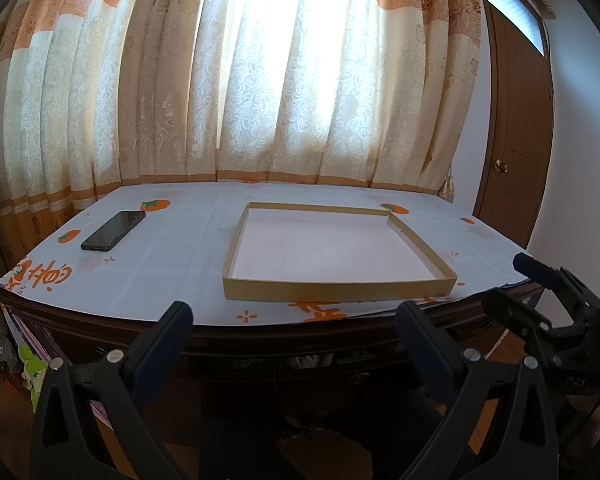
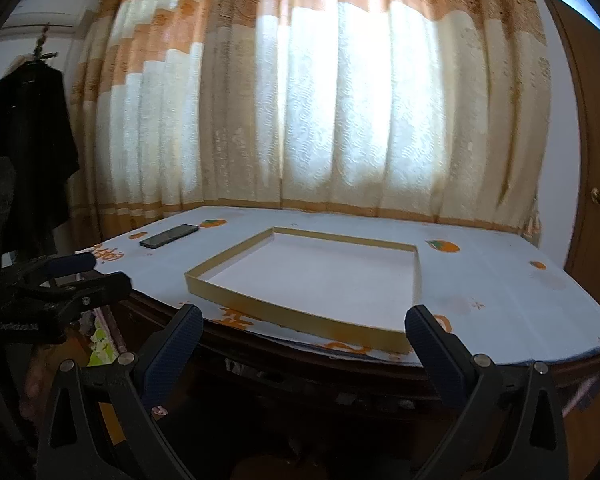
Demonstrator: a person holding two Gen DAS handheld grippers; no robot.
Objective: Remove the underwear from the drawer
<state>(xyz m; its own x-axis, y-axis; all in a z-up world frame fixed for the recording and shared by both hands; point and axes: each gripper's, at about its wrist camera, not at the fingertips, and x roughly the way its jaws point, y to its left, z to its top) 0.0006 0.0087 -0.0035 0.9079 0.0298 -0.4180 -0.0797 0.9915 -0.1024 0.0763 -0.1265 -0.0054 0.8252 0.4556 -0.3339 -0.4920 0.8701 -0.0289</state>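
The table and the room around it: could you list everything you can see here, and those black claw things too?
Table: one, dark wood, in front of the curtain.
Tablecloth: one, white with orange fruit prints, covering the tabletop.
Shallow box tray: one, tan rim, pale inside, nothing in it, middle of the cloth.
Phone: one, black, flat on the cloth left of the tray.
Curtain: one, cream and orange, behind the table.
Door: one, brown, far right.
Dark coat: one, hanging at far left.
Left gripper: black, open, before the table edge.
Right gripper: black, open, likewise.
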